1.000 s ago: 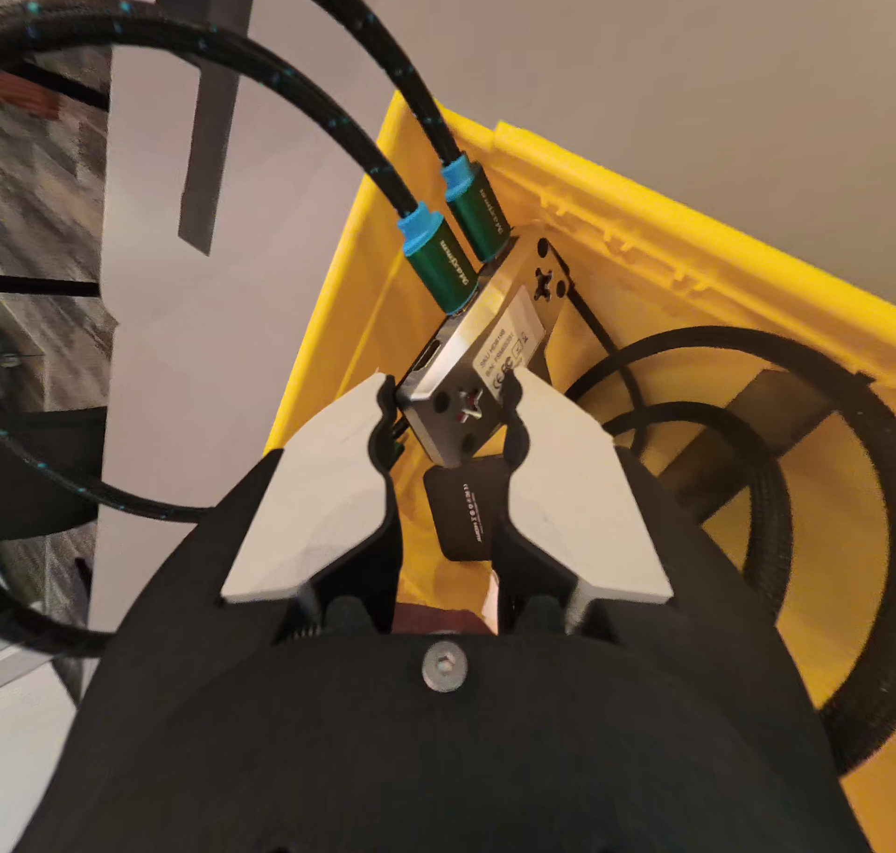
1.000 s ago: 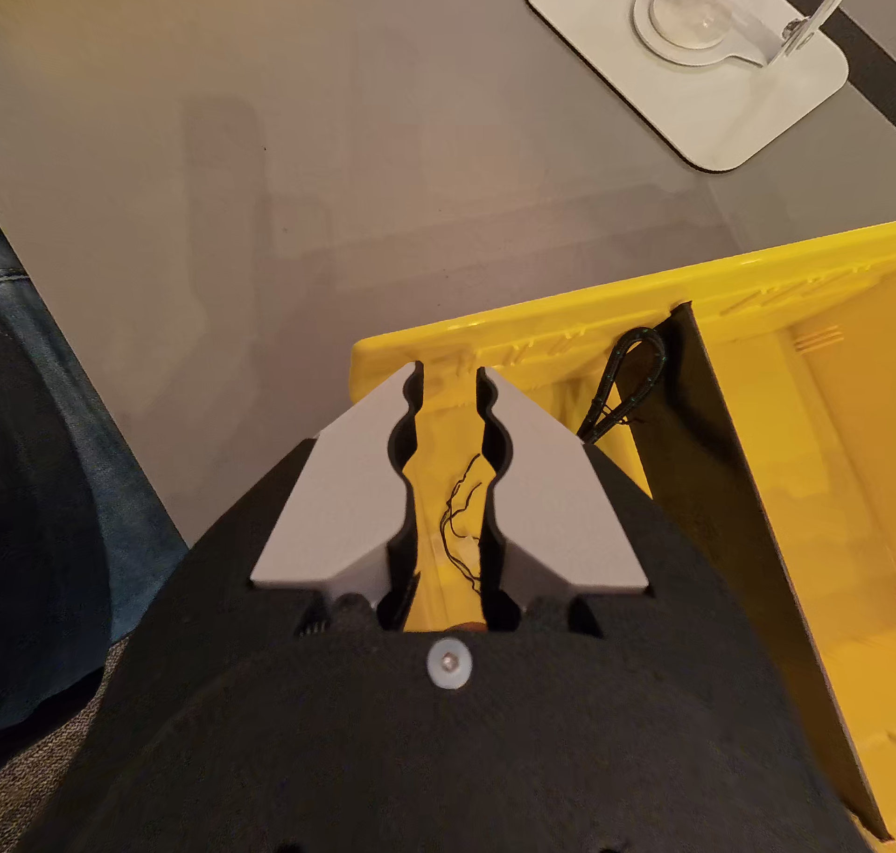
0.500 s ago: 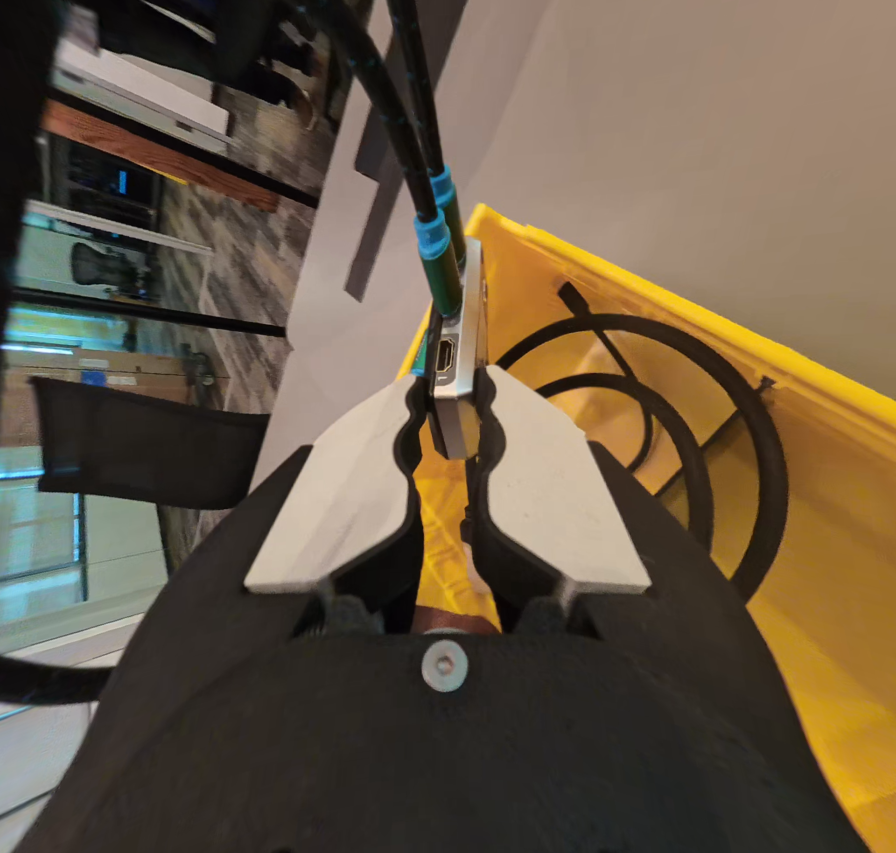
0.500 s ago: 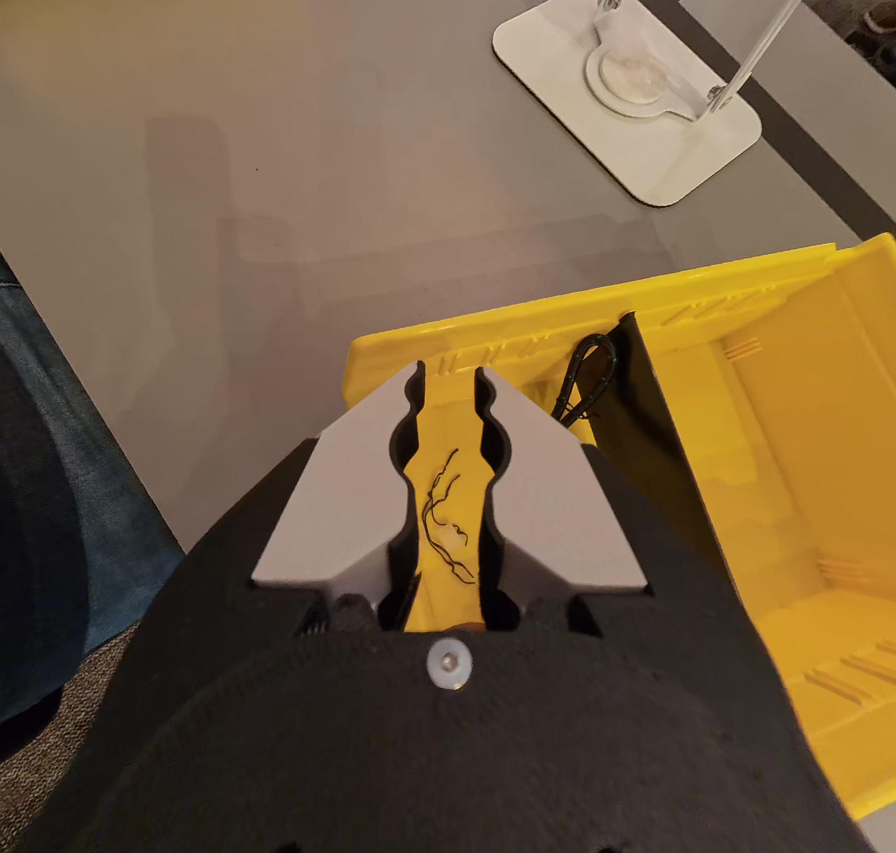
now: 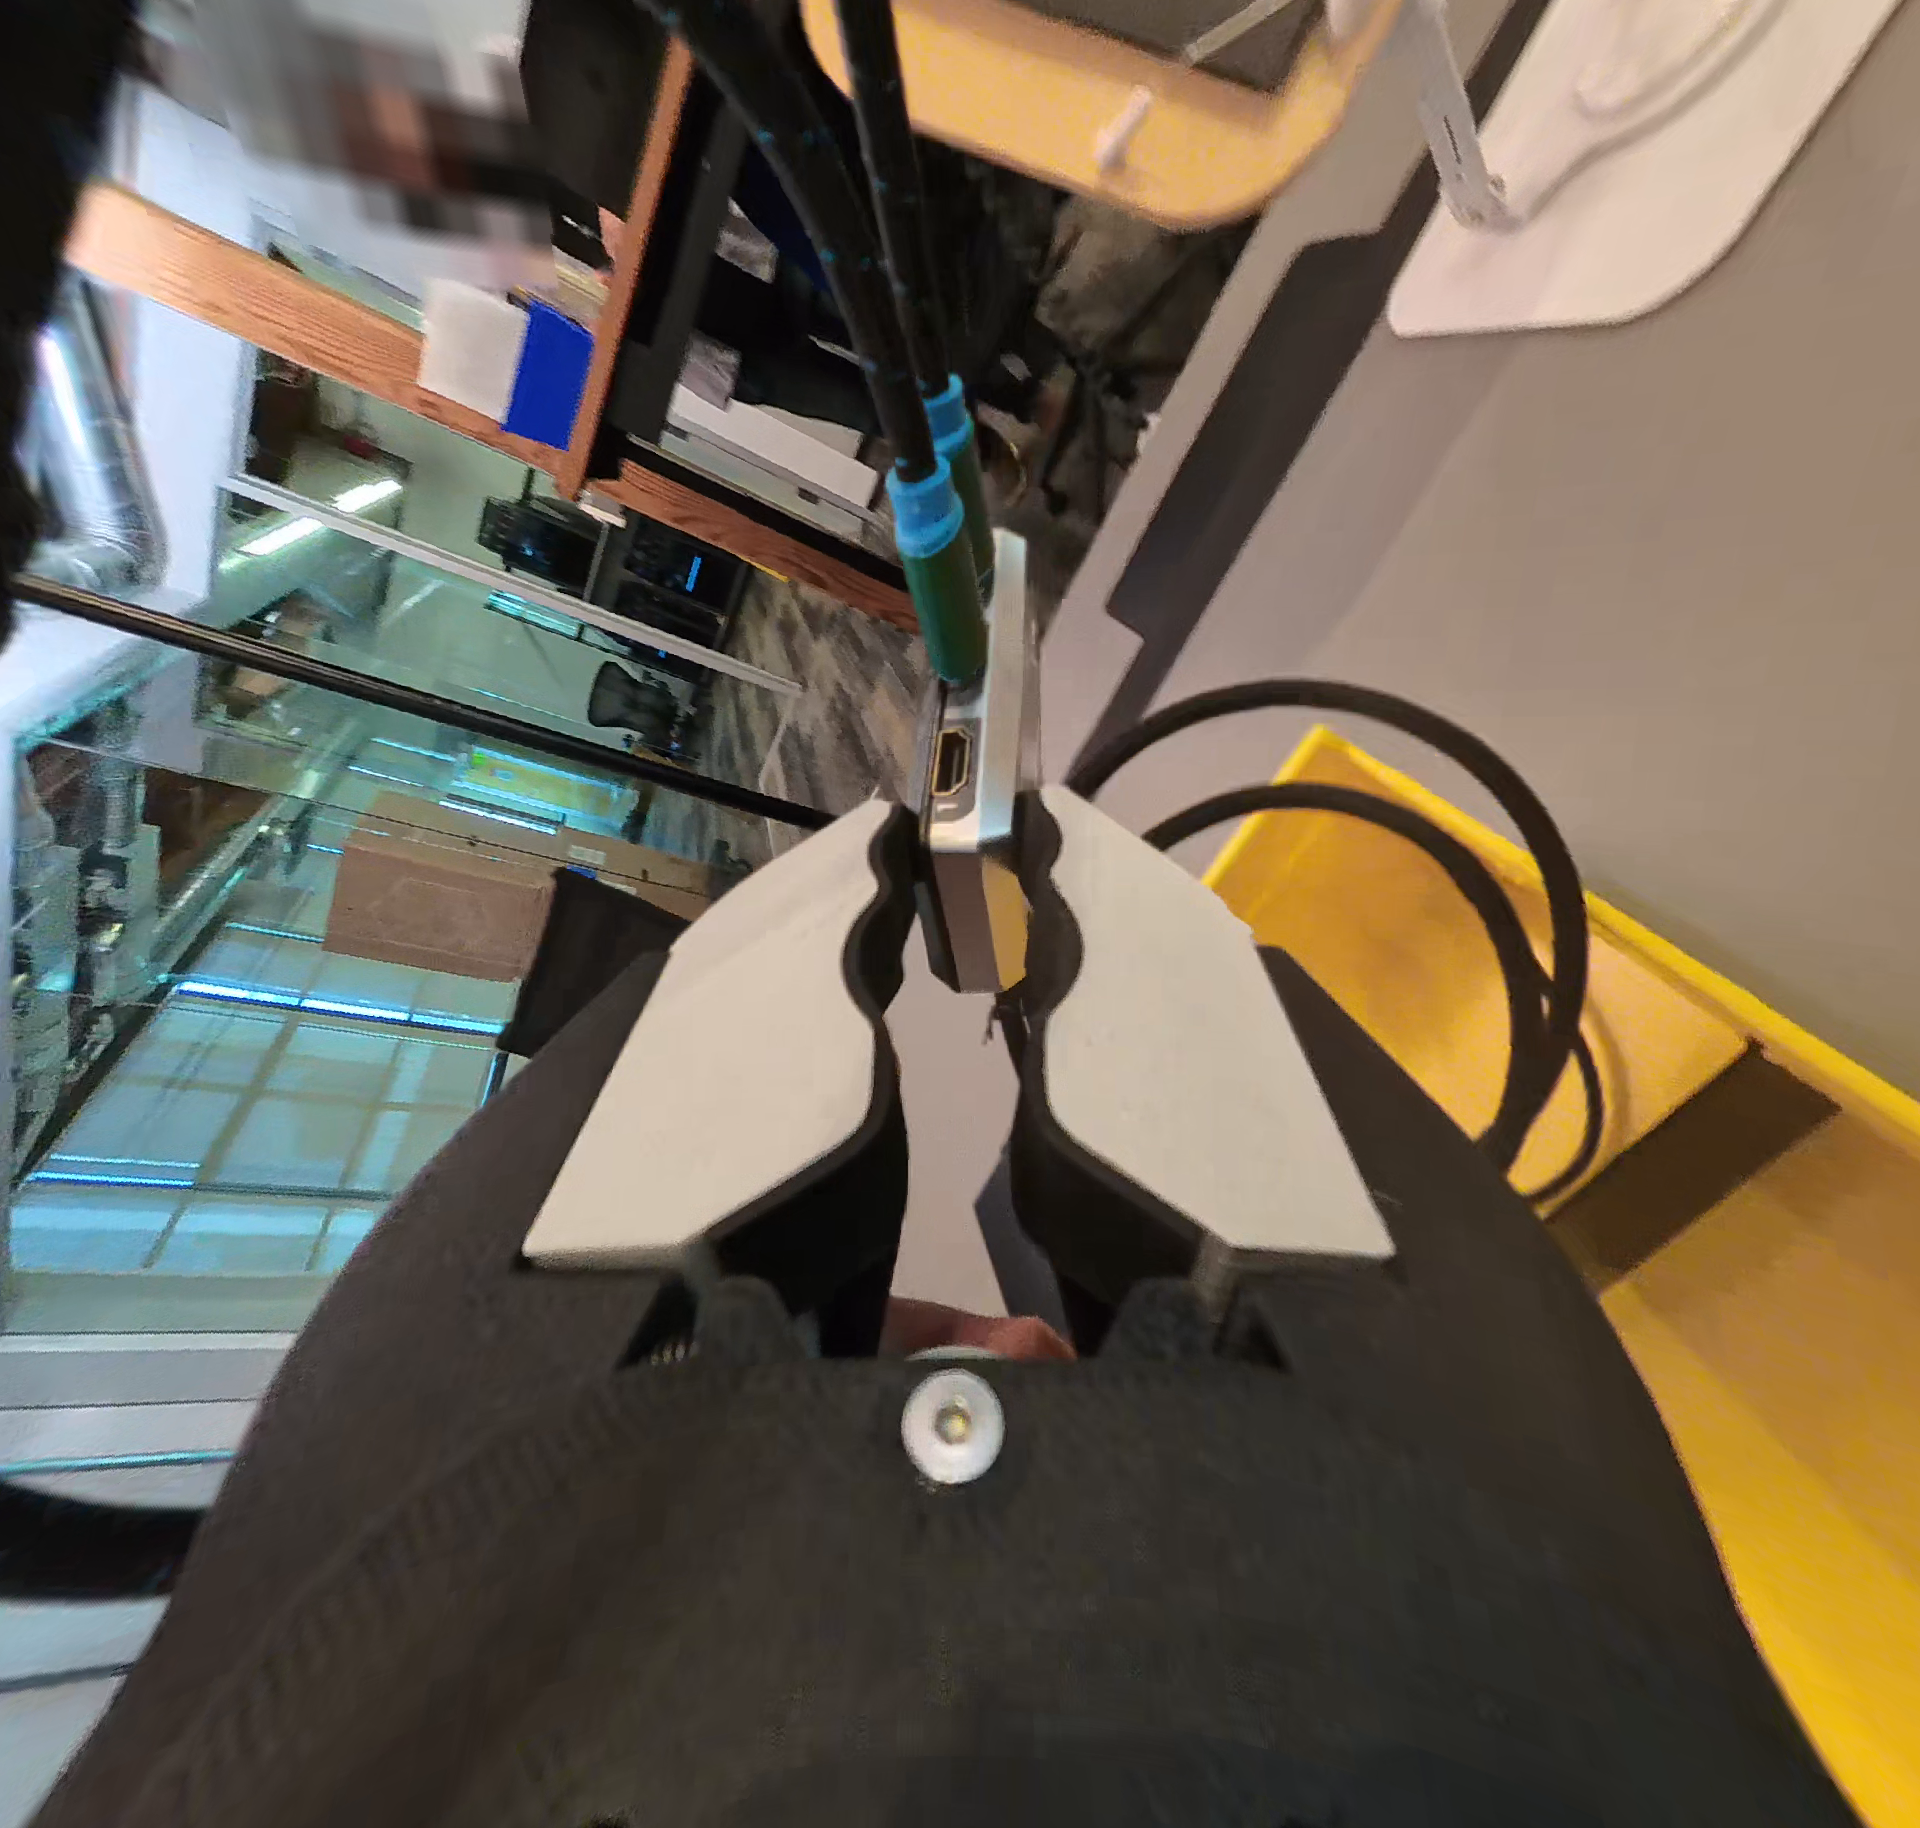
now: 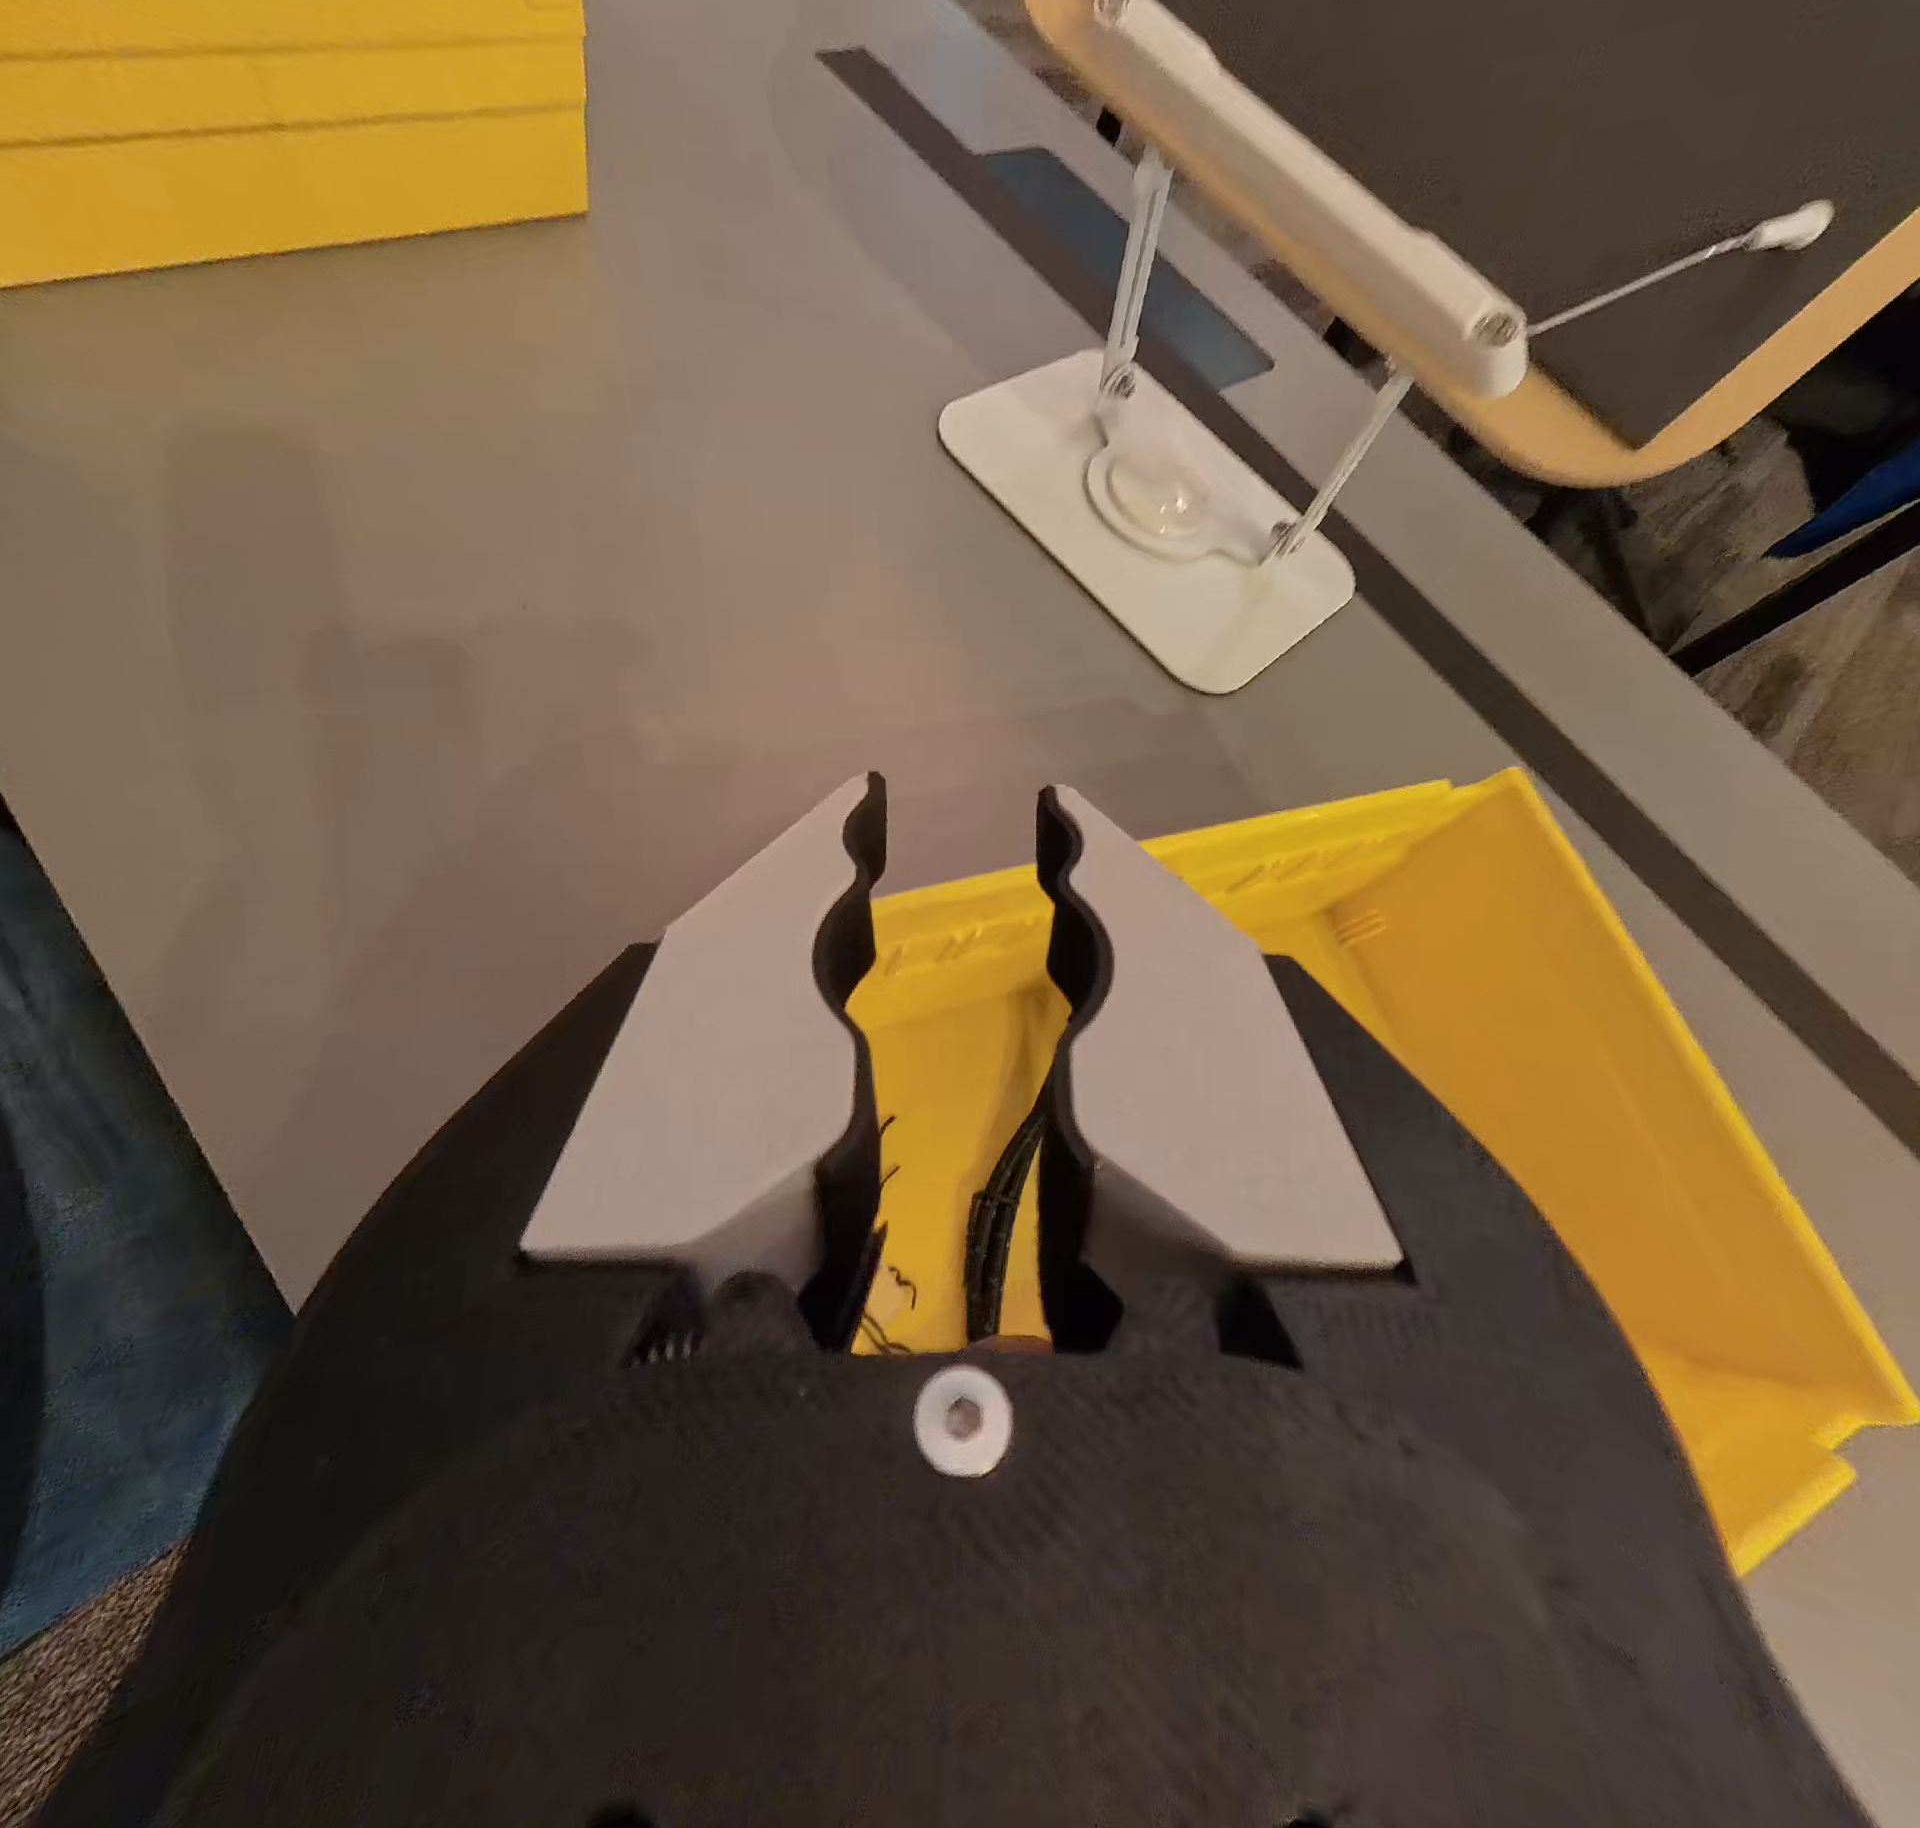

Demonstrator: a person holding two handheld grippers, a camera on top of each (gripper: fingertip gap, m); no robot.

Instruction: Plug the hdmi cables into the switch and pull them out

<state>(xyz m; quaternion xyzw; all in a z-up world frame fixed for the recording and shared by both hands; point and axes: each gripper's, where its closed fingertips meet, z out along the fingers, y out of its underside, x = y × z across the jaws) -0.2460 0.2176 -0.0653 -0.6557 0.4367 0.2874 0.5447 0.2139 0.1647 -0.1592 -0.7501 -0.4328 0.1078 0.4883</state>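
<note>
In the left wrist view the left gripper [image 5: 961, 822] fills the lower half of the frame, with the HDMI switch [image 5: 977, 739] clamped edge-on between its fingertips at centre. Two HDMI plugs [image 5: 940, 573] enter the switch from above, their cables [image 5: 883, 168] running to the top edge. A bin [image 5: 1766, 1311] lies at lower right with cable loops [image 5: 1507, 895] in it, and a stand base [image 5: 1621, 147] on the table [image 5: 1662, 583] at upper right

In the right wrist view the right gripper [image 6: 961, 796] sits at lower centre, fingertips apart with nothing between them, above a bin [image 6: 1558, 1103] at lower right. A second bin [image 6: 291, 95] lies at upper left, the stand base [image 6: 1153, 531] right of centre
</note>
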